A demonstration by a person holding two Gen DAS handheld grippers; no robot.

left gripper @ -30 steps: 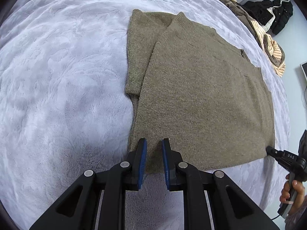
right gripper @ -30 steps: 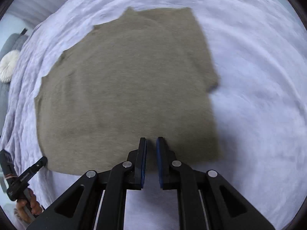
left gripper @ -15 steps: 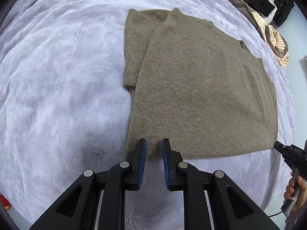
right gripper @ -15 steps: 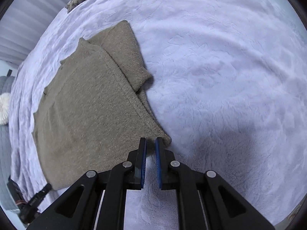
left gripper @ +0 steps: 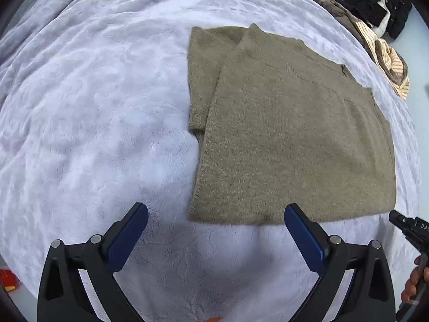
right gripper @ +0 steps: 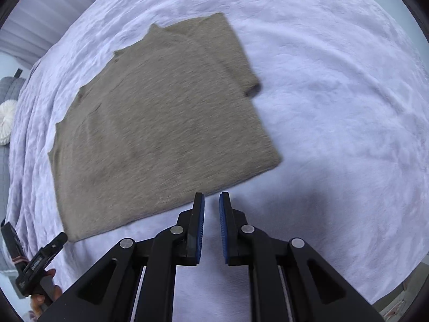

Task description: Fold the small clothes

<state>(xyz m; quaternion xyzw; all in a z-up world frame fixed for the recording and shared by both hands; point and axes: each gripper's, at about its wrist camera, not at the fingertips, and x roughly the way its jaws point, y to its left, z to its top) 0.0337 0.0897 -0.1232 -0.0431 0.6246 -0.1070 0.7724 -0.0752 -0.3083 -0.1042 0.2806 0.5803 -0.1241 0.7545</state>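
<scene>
Garment: olive-brown knit sweater (left gripper: 289, 134), lying flat on the pale lilac plush bedspread (left gripper: 93, 107), one sleeve already folded in along its side.
Left gripper (left gripper: 215, 216): jaws have just been opening and now stand spread wide, nothing between them; the near hem corner lies just ahead of the tips.
Right gripper (right gripper: 211, 201): jaws nearly pressed together, a narrow gap only, empty; it hangs just off the near hem, apart from the cloth.
Handling, judged: soft, limp, light knit; it will sag and stretch if lifted by one point, and the fuzzy bedspread will likely drag on it.
Where to grip, judged: pinch both layers at the near hem corners, one gripper per corner, and lift evenly.
Risk, judged: a shallow bite could catch only the top layer and undo the sleeve fold.
Clutter: pile of other clothes (left gripper: 375, 26) at the far edge, well apart.
</scene>
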